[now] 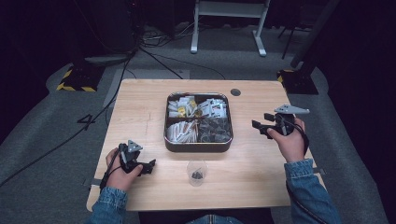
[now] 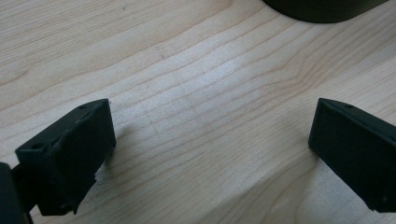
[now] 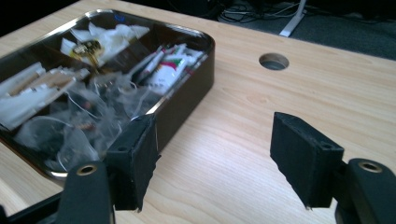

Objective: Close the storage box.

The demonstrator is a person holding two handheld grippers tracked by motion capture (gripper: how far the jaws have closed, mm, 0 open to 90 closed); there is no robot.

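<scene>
Both grippers idle beside the tin of tea bags, nothing in hand

The right gripper (image 1: 263,125), jaws spread and empty, hangs near the divided tin (image 1: 198,145) at mid-surface; coming in low, one jaw could knock the rim or snag loose bag strings. The left gripper (image 1: 148,166) rests low over bare wood, jaws wide apart and holding nothing. The small clear cup (image 1: 196,172) with a dark bag stands just before the tin and looks easy to tip

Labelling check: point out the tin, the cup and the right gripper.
tin (image 1: 198,146): high view, front wall.
cup (image 1: 196,164): high view, near rim.
right gripper (image 3: 212,161): right gripper view, midway between its fingertips.
</scene>
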